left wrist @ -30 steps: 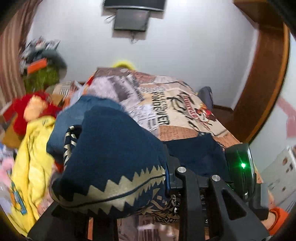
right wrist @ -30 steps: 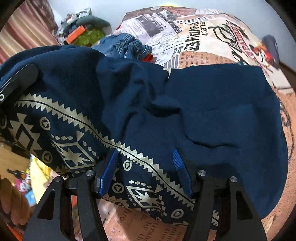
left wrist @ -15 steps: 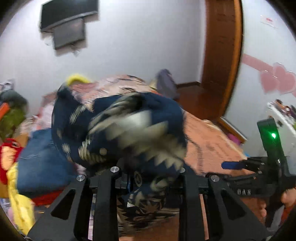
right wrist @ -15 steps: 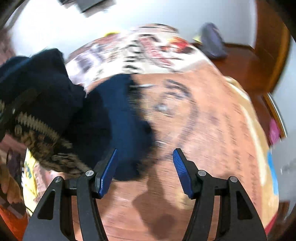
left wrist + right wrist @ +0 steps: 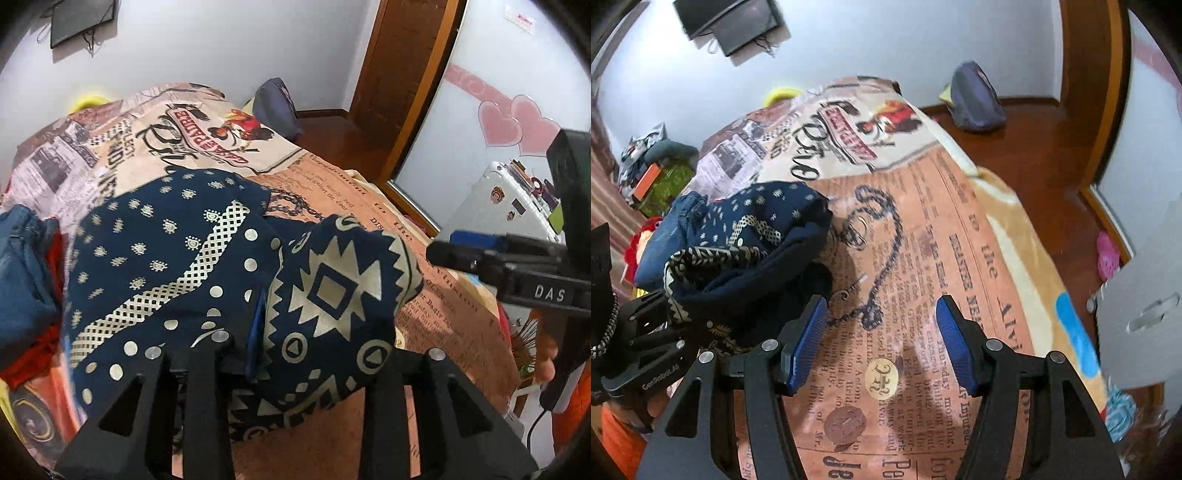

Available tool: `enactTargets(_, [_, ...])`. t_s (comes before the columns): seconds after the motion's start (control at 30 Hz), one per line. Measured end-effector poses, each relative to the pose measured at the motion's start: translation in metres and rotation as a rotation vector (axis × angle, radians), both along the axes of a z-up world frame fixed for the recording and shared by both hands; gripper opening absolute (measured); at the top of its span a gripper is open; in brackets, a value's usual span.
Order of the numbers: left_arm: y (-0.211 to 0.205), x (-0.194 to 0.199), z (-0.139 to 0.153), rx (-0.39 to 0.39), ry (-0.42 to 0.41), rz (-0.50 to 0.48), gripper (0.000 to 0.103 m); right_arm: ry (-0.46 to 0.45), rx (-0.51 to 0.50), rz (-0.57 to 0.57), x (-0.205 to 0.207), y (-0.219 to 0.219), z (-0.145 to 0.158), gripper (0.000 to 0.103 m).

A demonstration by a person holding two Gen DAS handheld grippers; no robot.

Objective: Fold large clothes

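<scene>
Black hand-held gripper (image 5: 881, 341) (blue pads)

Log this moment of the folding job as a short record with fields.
garment: navy patterned garment, bunched up, draped over the left gripper
left gripper: jaws have just been opening, cloth between them
right gripper: open, nothing between its jaws
surface: printed blanket on the bed
nearby: blue jeans beside the garment
fold: not laid flat

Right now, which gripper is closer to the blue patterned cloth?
Left. The left gripper has the blue patterned cloth bunched between its fingers; the right gripper hangs open beside it.
</scene>
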State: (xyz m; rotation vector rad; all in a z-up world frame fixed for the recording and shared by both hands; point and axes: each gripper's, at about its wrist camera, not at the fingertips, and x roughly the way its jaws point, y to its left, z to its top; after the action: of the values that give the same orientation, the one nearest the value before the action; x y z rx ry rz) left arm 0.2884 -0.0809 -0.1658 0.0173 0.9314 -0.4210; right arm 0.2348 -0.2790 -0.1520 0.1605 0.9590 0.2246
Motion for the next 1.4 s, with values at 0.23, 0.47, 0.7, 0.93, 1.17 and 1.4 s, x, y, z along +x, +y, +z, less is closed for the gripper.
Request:
enactTargets(0.23, [0.03, -0.026, 0.027, -0.049, -0.013, 0.037, 0.061, -0.104, 0.037, 0.075, -0.003, 0.027, 0.035, 0.058])
enactTargets(0.47, [0.072, -0.046, 0.06, -0.122, -0.097, 0.13, 0.091, -0.158, 0.072, 0.153, 0.001, 0.06, 0.052, 0.07])
enactTargets(0.7, [0.128, -0.025, 0.033, -0.01, -0.046, 0.316, 0.093, -0.1, 0.023, 0.242, 0.008, 0.099, 0.024, 0.071])
enactTargets(0.93, [0.13, -0.023, -0.02, -0.004, 0.077, 0.294, 0.094, 0.073, -0.018, 0.242, 0.02, 0.096, -0.038, 0.071])
enactTargets(1.17, [0.128, -0.035, -0.032, -0.026, 0.062, 0.316, 0.094, 0.182, 0.016, 0.189, 0.017, 0.065, -0.069, 0.079])
enactTargets(1.4, [0.13, -0.031, -0.005, 0.068, -0.012, 0.35, 0.094, 0.056, -0.039, 0.213, 0.016, 0.072, -0.026, 0.079])
